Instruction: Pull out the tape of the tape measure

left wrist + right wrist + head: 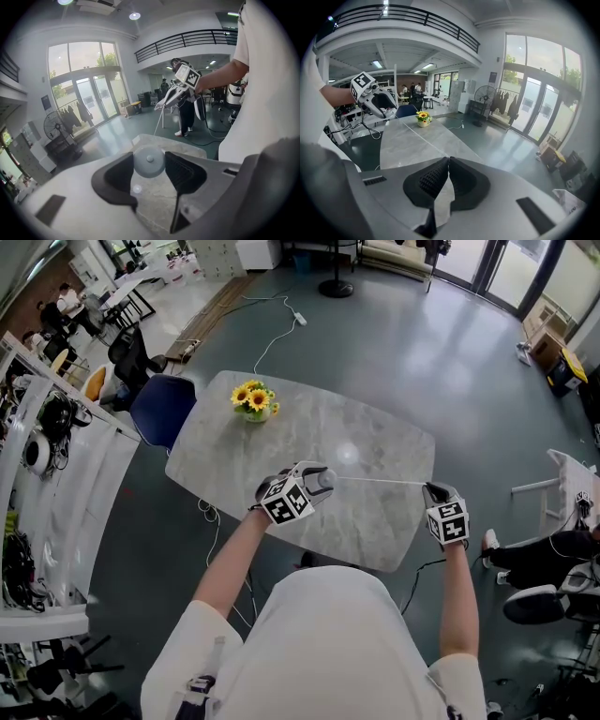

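Head view: a vase holds yellow flowers on the table, while the left gripper clamps the round tape measure between wide-set jaws and the right gripper is pinched shut on its tape.

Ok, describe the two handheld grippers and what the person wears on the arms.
Both the left gripper and the right gripper have pale grey plastic bodies with black ribbed pads. Each carries a cube covered in black-and-white square markers. The person wears a white short-sleeved shirt.
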Available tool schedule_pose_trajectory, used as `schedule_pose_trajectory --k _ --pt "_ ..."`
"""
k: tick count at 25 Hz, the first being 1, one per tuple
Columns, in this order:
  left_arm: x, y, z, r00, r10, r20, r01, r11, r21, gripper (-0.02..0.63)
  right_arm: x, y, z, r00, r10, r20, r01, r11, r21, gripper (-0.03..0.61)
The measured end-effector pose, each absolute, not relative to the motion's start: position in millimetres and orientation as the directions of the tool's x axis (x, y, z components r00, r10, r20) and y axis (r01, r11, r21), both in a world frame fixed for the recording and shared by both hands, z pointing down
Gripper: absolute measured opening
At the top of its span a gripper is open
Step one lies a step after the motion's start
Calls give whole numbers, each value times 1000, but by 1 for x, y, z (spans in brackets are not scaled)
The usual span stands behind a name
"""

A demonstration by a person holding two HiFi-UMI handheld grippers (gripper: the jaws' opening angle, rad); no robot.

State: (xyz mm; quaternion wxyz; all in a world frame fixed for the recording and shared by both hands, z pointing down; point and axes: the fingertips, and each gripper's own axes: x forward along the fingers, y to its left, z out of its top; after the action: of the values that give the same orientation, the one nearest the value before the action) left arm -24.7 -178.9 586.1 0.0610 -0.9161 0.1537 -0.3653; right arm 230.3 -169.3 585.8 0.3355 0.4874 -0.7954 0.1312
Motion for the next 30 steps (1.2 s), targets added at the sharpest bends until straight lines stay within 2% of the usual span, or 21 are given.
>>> schedule_pose_trajectory --k 8,30 --pt "-29 -181 593 669 -331 665 -253 -943 -215 216 237 -169 591 -288 -693 661 -886 454 90 34" --pt "-40 -173 610 675 -303 672 -260 -951 -168 216 215 -159 612 -316 -651 691 -875 482 54 35"
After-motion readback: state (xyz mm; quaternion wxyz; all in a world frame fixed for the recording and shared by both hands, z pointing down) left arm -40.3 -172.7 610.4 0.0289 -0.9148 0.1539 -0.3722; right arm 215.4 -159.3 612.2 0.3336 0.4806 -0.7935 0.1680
